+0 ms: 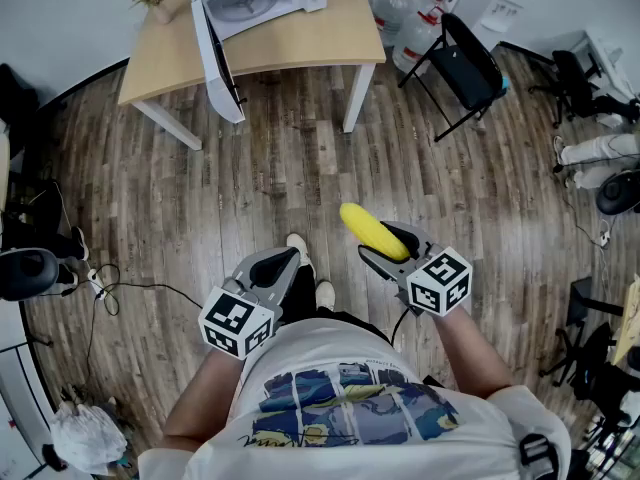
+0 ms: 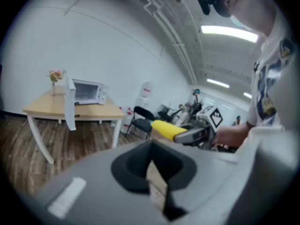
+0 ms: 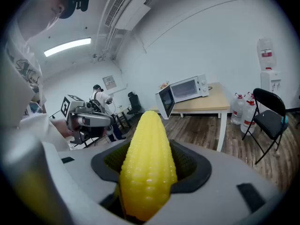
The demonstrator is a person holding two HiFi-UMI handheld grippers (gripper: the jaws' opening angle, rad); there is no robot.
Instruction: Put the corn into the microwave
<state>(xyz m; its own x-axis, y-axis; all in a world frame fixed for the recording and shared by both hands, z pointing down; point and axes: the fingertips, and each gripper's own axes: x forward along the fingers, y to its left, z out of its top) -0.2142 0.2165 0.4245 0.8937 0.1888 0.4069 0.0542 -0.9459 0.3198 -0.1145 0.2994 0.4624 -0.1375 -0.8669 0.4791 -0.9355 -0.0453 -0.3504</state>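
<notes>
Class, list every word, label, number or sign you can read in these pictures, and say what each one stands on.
No text here reads clearly.
Shirt print: cursive lettering, too blurred to read.
Marker cubes: black-and-white square patterns only, no letters.
Red label on the water dispenser: too small to read.
Wall notice: too small to read.

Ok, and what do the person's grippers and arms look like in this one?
The left gripper and right gripper are matching grey plastic shells with black-lined tongs. Each carries a white cube printed with black square markers: the left cube and the right cube. The person wears a white short-sleeved T-shirt with a blue printed panel, and the forearms are uncovered.
</notes>
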